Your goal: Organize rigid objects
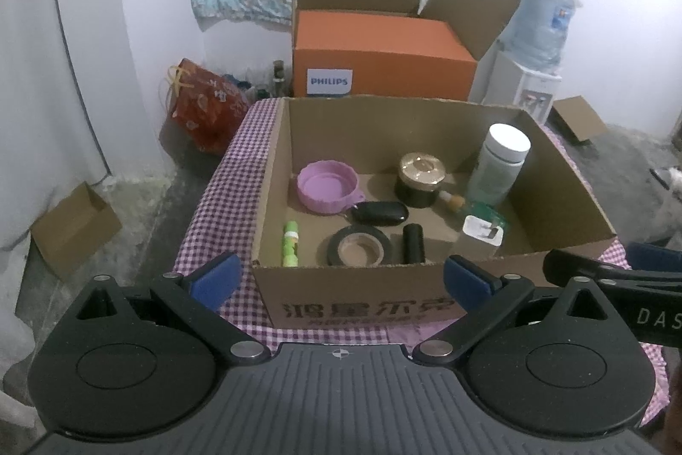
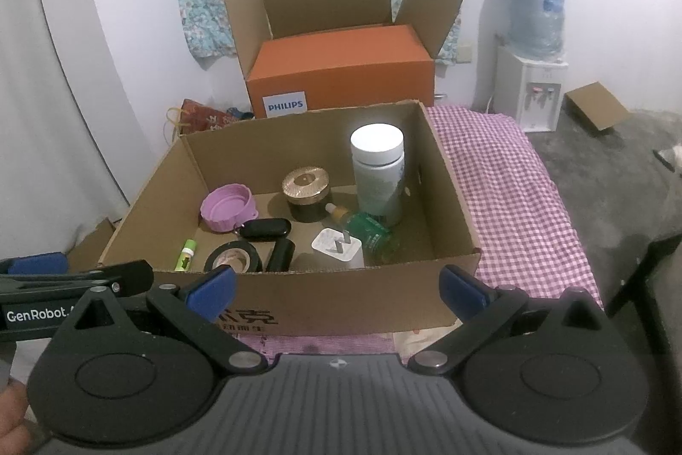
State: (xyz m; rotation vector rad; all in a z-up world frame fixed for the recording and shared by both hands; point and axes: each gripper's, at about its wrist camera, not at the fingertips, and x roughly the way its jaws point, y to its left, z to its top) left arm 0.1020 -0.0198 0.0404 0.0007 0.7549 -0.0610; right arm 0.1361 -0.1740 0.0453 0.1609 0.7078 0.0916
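1. The left gripper hangs just short of the near wall of the cardboard box, its blue-padded fingers spread wide and holding nothing; the right gripper sits beside it, equally wide and empty. Its arm reads "DAS" in the left view, and the left gripper's arm reads "GenRobot" in the right view.
2. The box stands on a purple checked cloth; black Chinese characters are printed on its near face, too cut off to read with confidence.
3. Everything to be organized lies ahead of and below both tools, inside the box. Along the near wall, from left to right: a green glue stick with its long axis pointing away from the grippers, a roll of black tape lying flat, a black cylinder also lying lengthwise, and a white charger plug.
4. The glue stick looks nearer the left gripper, the plug nearer the right.
5. Farther in lie a black key fob, a pink lid, a gold-lidded jar, a green bottle on its side, and an upright white-capped bottle.
6. Behind the table an orange box is labelled "PHILIPS".
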